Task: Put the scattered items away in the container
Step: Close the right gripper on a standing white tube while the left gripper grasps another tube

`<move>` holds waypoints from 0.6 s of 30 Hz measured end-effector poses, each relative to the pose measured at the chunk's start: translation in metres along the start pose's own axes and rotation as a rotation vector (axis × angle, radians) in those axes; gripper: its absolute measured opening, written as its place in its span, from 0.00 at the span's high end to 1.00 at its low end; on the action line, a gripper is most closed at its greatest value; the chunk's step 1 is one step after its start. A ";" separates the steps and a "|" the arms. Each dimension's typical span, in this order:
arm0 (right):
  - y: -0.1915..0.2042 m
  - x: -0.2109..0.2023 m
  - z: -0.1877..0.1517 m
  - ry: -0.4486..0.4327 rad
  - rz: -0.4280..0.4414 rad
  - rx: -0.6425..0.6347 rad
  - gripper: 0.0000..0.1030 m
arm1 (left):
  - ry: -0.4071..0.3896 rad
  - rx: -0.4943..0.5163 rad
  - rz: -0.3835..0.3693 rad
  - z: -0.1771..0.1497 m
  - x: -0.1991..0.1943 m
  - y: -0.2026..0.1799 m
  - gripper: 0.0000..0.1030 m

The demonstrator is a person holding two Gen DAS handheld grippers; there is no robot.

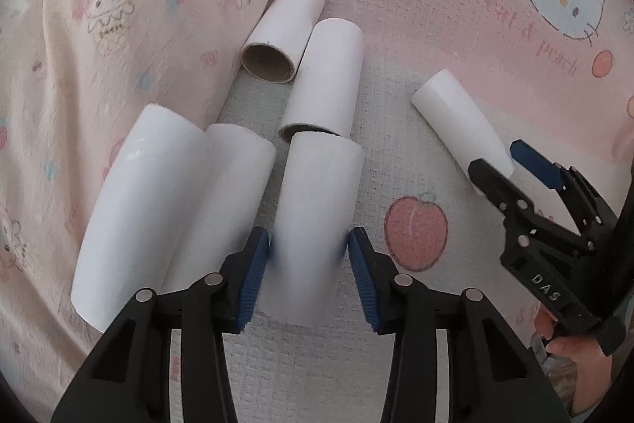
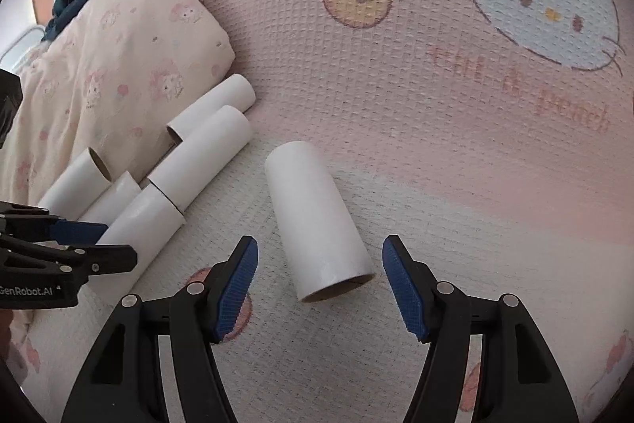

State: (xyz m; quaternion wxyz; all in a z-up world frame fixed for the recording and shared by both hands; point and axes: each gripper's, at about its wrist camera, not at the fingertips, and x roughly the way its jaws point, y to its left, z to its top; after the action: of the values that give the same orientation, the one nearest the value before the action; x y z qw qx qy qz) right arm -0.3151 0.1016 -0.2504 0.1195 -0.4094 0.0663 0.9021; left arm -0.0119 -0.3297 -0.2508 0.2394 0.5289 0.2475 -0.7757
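- Rolls of white paper tube are lying scattered on a pink cartoon-printed blanket [image 2: 455, 129]; in the left wrist view 6 of them are showing.
- The left gripper [image 1: 309, 256] is sitting low in the frame with its blue pads on both sides of the nearest roll [image 1: 317, 217]. The pads are touching it or very nearly, so I judge it is closing on this roll, but a firm grip is not sure.
- This roll is lying end to end with another roll [image 1: 329, 78] above it in the frame, and 2 more rolls [image 1: 138, 201] are lying just beside it at the lower left.
- One open-ended roll [image 1: 283, 34] is resting against a pale quilt [image 1: 119, 26] in the upper left of the frame.
- The right gripper [image 2: 319, 288] is standing wide apart around the lone roll [image 2: 317, 221] in the lower centre of its view, with a clear gap on both sides, so it is holding nothing.
- Both tools are pointing forward and down along the rolls, probably so the fingers are clamping across the round side.
- Container is not showing in either view, so no roll appears tidied yet.
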 end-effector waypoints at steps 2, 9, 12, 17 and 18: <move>0.003 0.002 -0.001 0.012 -0.003 -0.015 0.39 | -0.001 -0.010 -0.004 0.000 0.001 0.000 0.55; 0.021 0.008 -0.008 0.054 -0.050 -0.109 0.49 | 0.063 -0.032 -0.067 -0.001 0.013 -0.006 0.56; 0.028 0.010 -0.010 0.070 -0.075 -0.138 0.58 | 0.047 -0.023 -0.047 -0.002 0.014 -0.011 0.56; 0.031 0.005 -0.013 0.078 -0.071 -0.116 0.59 | 0.046 -0.002 -0.068 -0.003 0.013 -0.016 0.56; 0.031 0.004 -0.014 0.083 -0.069 -0.106 0.59 | 0.044 0.000 -0.073 -0.004 0.013 -0.016 0.56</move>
State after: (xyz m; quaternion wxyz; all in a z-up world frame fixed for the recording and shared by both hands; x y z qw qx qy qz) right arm -0.3159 0.0698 -0.2615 0.1256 -0.4540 0.0093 0.8820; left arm -0.0235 -0.3158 -0.2625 0.2053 0.5364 0.2721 -0.7721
